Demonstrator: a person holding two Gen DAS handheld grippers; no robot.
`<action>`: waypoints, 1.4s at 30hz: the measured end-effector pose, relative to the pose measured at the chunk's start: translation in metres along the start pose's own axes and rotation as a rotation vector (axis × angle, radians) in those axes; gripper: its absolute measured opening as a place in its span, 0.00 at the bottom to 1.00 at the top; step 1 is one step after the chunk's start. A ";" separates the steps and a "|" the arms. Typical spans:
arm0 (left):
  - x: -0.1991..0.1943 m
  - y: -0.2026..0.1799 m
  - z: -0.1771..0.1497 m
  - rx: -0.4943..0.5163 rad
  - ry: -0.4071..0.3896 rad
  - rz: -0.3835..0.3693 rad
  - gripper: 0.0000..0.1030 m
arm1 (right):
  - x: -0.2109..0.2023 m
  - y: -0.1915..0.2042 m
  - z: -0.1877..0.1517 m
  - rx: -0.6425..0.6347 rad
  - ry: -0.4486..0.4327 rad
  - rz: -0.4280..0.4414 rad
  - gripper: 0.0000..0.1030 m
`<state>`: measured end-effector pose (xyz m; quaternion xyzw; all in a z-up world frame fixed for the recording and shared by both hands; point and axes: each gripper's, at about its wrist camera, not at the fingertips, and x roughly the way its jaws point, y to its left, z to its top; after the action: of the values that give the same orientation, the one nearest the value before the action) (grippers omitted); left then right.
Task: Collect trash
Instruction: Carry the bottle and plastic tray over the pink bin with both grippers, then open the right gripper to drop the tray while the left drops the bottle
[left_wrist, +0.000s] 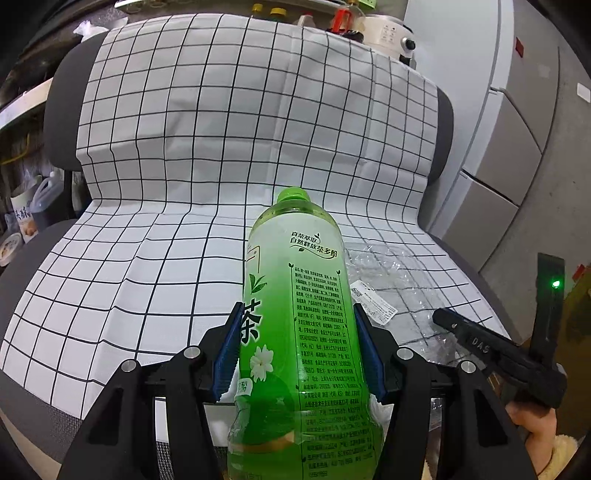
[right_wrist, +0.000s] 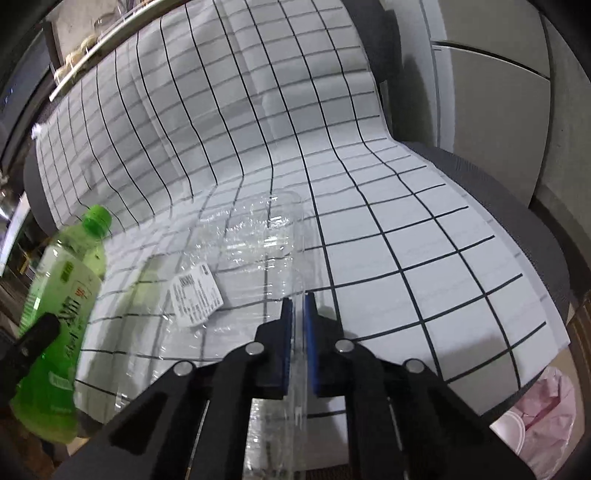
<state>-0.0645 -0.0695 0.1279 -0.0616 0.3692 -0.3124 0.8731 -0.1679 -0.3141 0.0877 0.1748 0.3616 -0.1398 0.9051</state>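
Left wrist view: the left gripper angles downward, jaws pinching the green tea bottle above the checked cloth, whose far squares lie bare.

Right wrist view: the right gripper, tilted down, has its jaws pressed together on the clear plastic wrapper near the seat's front edge.

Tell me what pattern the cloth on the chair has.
The cloth is white with a black grid; the left wrist view shows it best.

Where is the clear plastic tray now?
The clear tray lies on the checked cloth, right of the green bottle; the right gripper pinches its near edge.
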 end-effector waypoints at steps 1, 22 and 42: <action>-0.003 -0.002 0.000 0.001 -0.005 -0.005 0.55 | -0.009 0.000 0.001 0.002 -0.019 0.004 0.07; -0.021 -0.193 -0.050 0.301 0.023 -0.510 0.55 | -0.223 -0.136 -0.074 0.167 -0.236 -0.525 0.06; -0.009 -0.222 -0.071 0.380 0.079 -0.496 0.55 | -0.217 -0.182 -0.102 0.245 -0.216 -0.606 0.32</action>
<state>-0.2289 -0.2322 0.1571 0.0268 0.3118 -0.5813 0.7511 -0.4504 -0.4083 0.1319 0.1509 0.2797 -0.4621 0.8279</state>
